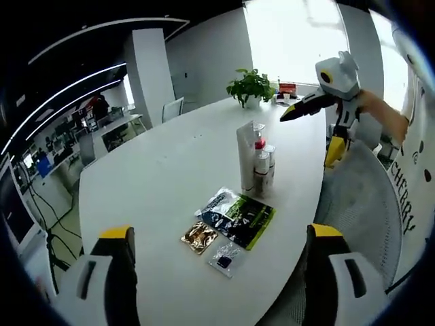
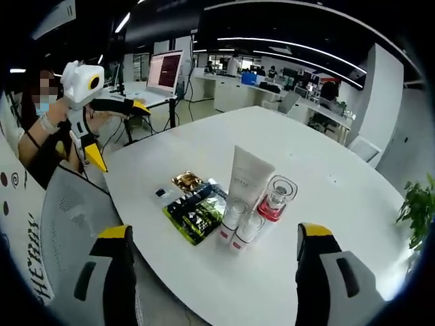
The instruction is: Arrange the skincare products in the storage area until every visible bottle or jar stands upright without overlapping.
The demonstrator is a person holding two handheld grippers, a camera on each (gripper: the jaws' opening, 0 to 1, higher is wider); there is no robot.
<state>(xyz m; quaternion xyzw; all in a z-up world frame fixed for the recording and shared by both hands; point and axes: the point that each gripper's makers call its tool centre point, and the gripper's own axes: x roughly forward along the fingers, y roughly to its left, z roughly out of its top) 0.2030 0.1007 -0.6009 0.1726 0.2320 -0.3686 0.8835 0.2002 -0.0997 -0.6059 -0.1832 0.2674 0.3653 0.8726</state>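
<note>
Both grippers are up off the long white oval table, and the skincare cluster sits untouched near its edge. In the left gripper view, the left gripper has its yellow-tipped jaws spread wide with nothing between them. The landmark is the tall white squeeze tube, standing upright on its cap. Touching its side are two small clear-capped white bottles with red bands, upright, and a clear-capped jar with a red collar just behind them. On the near side of the tube lie flat sachets: a dark green-and-black foil pouch, a small gold foil packet just beside it, and a little clear packet with a dark square.

The right gripper, in its own view, is likewise parted wide and empty, and the tube is ahead of it with the bottles in front. Well beyond the tube, a potted green plant stands at the table's far end. The left gripper hovers past the table edge, held by a person's hand.
</note>
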